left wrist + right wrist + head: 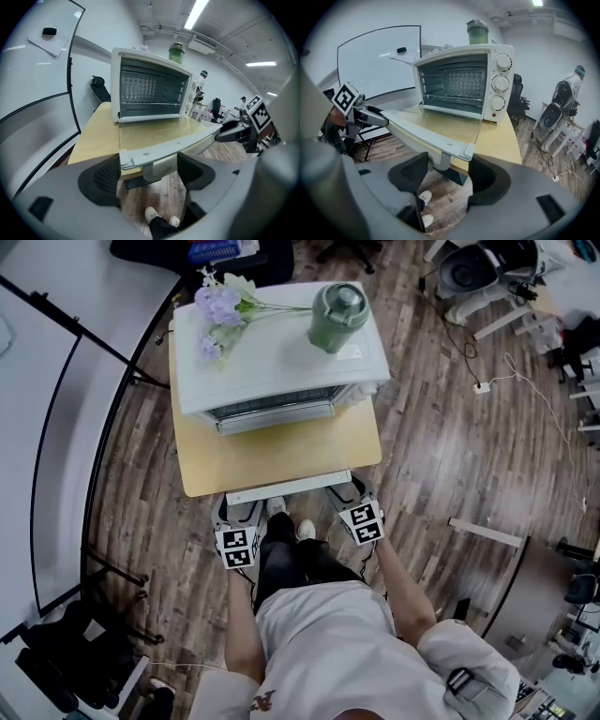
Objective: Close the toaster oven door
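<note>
Standing at the 6 o'clock edge of a small wooden tabletop (192, 470), a person is holding a gripper in each hand up to the front of a white toaster oven (281, 362). The person's pale shoes (159, 216) are showing on the wood floor (441, 446) directly below.

The left gripper (151, 174) is sitting at the 9 o'clock end of the door handle (173, 149). Its jaws are spread apart, with the handle's mounting post standing between them and neither pad visibly pressing on it. The right gripper (447, 176) is sitting at the handle's 3 o'clock end, jaws likewise wide, with the other post and the handle's corner lying in the gap.

The toaster oven door (450, 123) is lying fully down and roughly level. Its glass panel is letting the tabletop show through, and its handle is jutting just past the tabletop's near edge.

At 12 o'clock from the handle, the oven's cavity is gaping open, with a wire rack (459, 101) showing inside. Three round knobs (500, 83) are running down the 3 o'clock side of its face.

On the oven's roof, a green lidded jar (337, 317) is standing toward 2 o'clock. A spray of pale purple flowers (217, 307) is lying toward 10 o'clock.

A large whiteboard (56, 427) is curving along the 9 o'clock side of the scene.
</note>
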A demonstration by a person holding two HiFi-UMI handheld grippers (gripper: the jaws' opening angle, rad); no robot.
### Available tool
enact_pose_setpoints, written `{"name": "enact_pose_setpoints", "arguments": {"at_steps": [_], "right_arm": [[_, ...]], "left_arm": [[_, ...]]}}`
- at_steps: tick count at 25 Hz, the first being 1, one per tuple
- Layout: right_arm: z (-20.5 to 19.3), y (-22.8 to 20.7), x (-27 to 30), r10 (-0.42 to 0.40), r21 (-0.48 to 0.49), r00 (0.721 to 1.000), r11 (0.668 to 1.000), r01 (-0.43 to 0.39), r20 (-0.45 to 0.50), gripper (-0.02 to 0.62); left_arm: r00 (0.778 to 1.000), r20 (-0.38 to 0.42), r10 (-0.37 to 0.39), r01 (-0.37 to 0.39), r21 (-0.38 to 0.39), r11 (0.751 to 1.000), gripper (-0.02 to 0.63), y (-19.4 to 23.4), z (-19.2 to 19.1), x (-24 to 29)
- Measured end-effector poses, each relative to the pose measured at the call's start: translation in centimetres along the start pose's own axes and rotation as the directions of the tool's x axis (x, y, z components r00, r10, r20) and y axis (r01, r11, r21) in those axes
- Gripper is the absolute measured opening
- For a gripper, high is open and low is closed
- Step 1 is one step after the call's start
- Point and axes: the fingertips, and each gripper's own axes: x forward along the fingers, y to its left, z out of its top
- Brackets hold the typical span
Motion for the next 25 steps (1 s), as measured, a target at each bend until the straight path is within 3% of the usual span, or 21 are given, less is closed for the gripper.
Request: {"name": "enact_pose_setpoints", "arguments": {"at_steps": [15, 25], "right_arm": [[2.7, 0.4, -2.4, -0.051, -0.005, 0.997, 0.999, 0.051, 0.054, 0.249], [5.9, 1.9, -4.8, -0.083, -0.093, 0.988, 0.991, 0.095, 0.129, 0.262]], "left_arm": [[0.999, 0.048, 0.003, -0.004, 0.018, 1.0, 0.376, 0.1, 3.1, -1.3], [0.995, 0.102, -0.012, 0.011, 0.008, 1.0, 0.377, 0.2, 6.2, -2.8]]}}
